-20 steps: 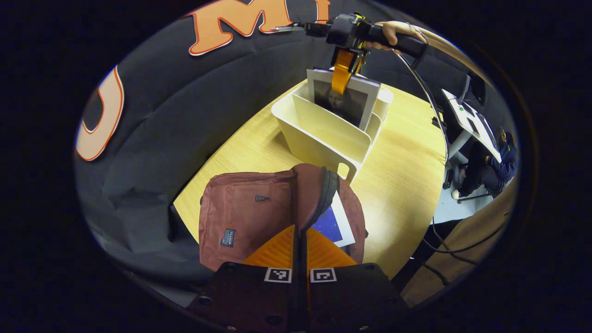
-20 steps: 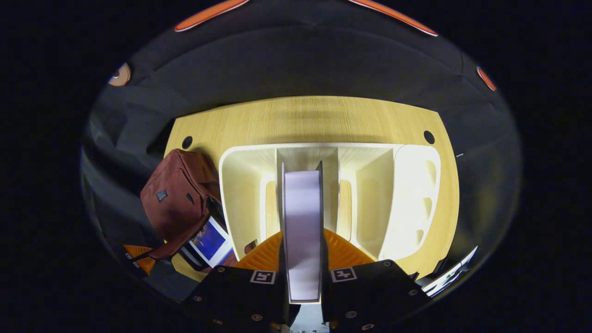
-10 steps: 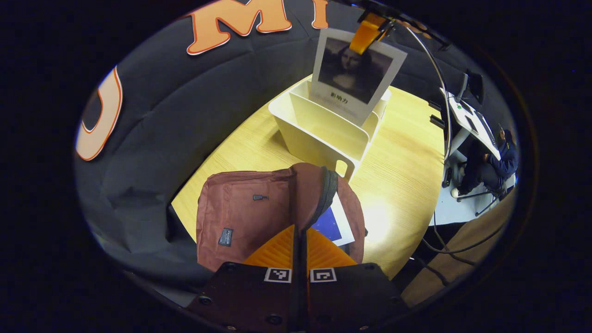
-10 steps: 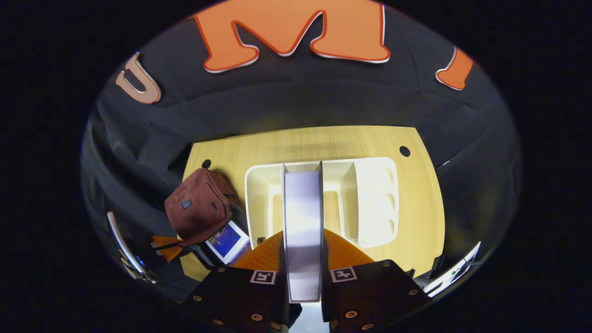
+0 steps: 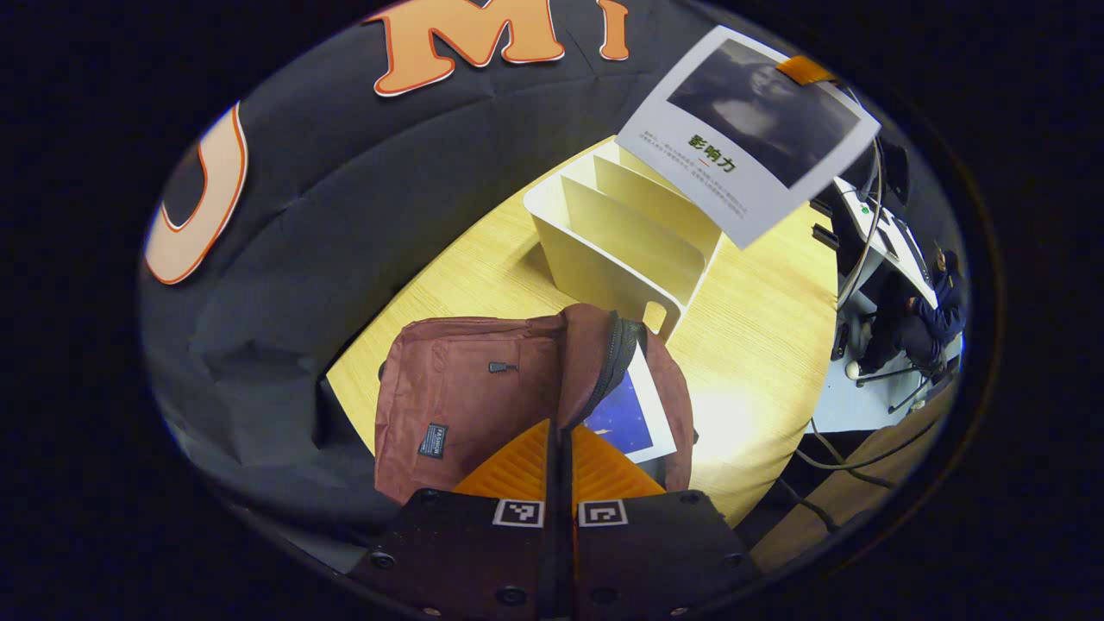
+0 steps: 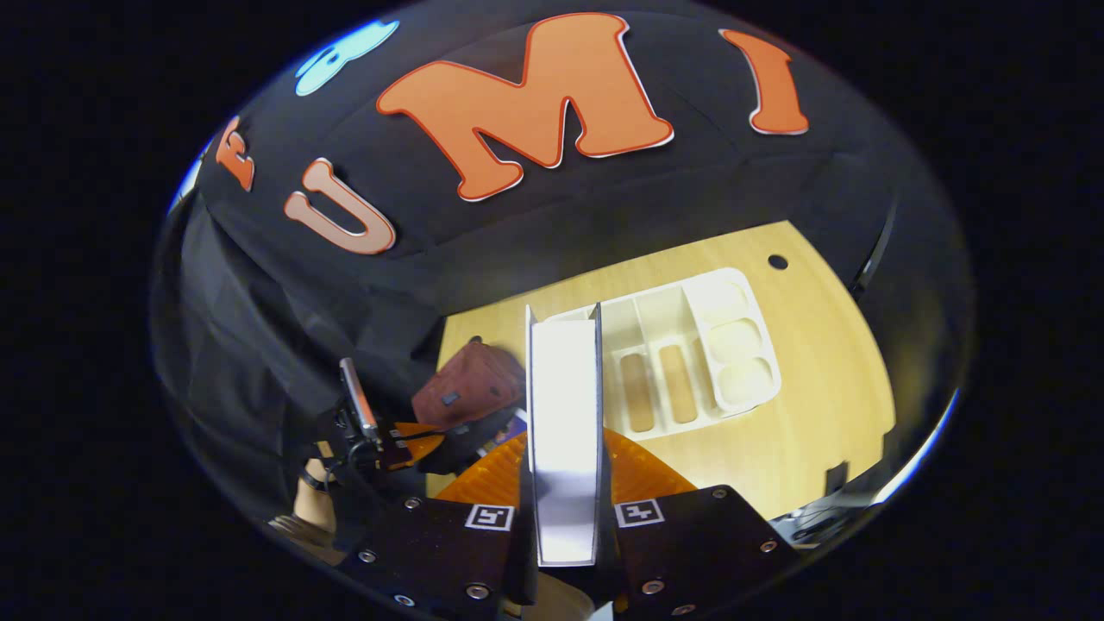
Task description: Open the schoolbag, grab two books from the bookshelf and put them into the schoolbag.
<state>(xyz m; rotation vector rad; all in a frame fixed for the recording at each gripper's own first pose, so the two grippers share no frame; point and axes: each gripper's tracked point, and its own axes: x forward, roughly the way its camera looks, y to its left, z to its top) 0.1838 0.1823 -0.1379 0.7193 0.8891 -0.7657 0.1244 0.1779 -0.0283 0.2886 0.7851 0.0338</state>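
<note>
A maroon schoolbag [image 5: 466, 397] stands on the wooden table [image 5: 759, 345], its top unzipped. My left gripper [image 5: 561, 440] is shut on the bag's zip edge and holds the mouth apart. A blue-covered book [image 5: 625, 414] sits inside. The cream bookshelf [image 5: 621, 241] stands behind the bag with bare slots. Above it hangs a white book with a dark portrait cover [image 5: 750, 129], tilted, one finger [image 5: 802, 69] of the right gripper on its top. In the right gripper view my right gripper [image 6: 562, 453] is shut on that book [image 6: 562, 405], high over the bookshelf [image 6: 681, 354] and the schoolbag [image 6: 470, 392].
The left gripper [image 6: 397, 435] and the hand [image 6: 315, 504] holding it sit left of the bag. Beyond the table's right edge a person [image 5: 927, 310] sits near a desk [image 5: 880, 233]. Cables [image 5: 837, 457] hang there. Black cloth walls the back and left.
The right gripper has pulled the portrait book up out of the bookshelf, risen well above the table and tilted it. The left gripper has kept its hold on the bag.
</note>
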